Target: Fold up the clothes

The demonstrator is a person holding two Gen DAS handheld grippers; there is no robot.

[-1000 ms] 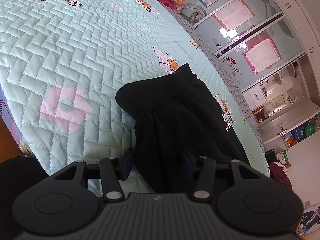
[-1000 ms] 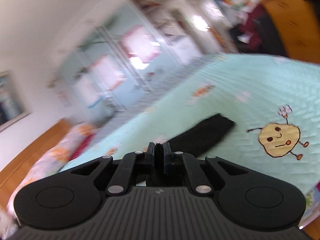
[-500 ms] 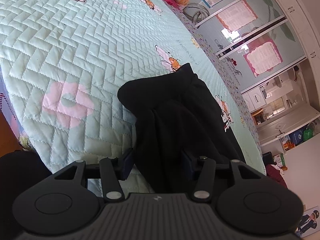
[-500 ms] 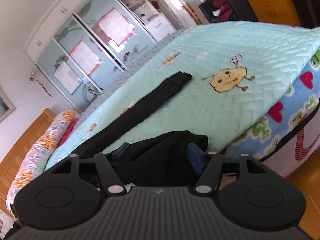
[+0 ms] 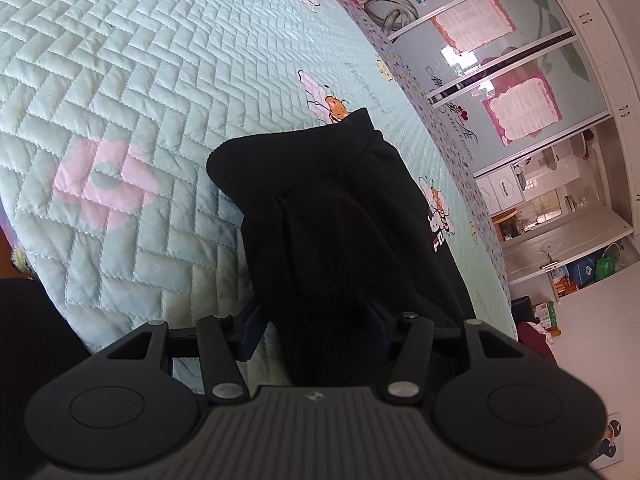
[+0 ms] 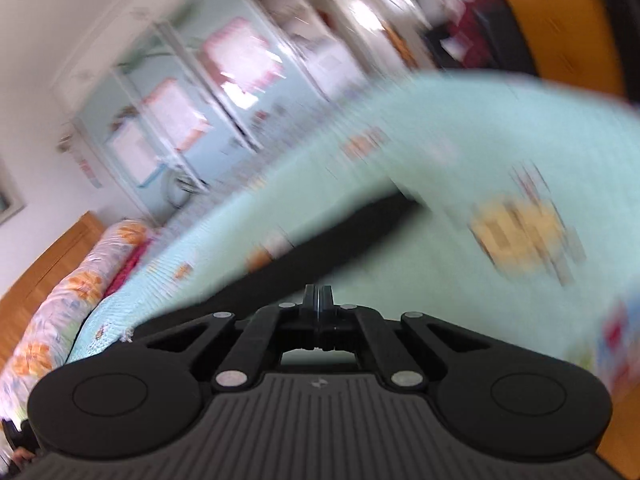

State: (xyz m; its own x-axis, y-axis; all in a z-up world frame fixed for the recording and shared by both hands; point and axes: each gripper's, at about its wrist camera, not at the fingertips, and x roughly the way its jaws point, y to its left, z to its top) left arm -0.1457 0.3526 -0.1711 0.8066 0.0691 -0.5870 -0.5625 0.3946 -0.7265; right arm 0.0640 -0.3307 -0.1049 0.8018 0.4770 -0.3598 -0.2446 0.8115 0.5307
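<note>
Two hand-held grippers are in play, and we see one black garment lying across the bed, which is covered by a pale green quilted spread printed with pink flowers and little cartoon bees

Our left hand-held gripper has a thick bunch of the black garment between its fingers; the jaws are easing slightly wider, yet the cloth fills the whole gap and both pads press against it, so we count it as grasped. From there the fabric runs away from us over the near edge of the bed, ending in a folded, rounded hem beside a bee print. A small white and red logo shows on the cloth's right side

Our right hand-held gripper is clenched tight — its fingertips meet with nothing between them. That view is heavily smeared by motion blur, so details are hard to read. Still, we can make out the black garment as a long dark strip stretched over the green bed, well ahead of the closed fingertips and not touching them. A yellow cartoon figure sits on the spread to the right of the strip

Beyond the bed we see a wardrobe with glass sliding doors carrying pink framed decals, a floral bolster against a wooden headboard, and a wooden cabinet at the far right
</note>
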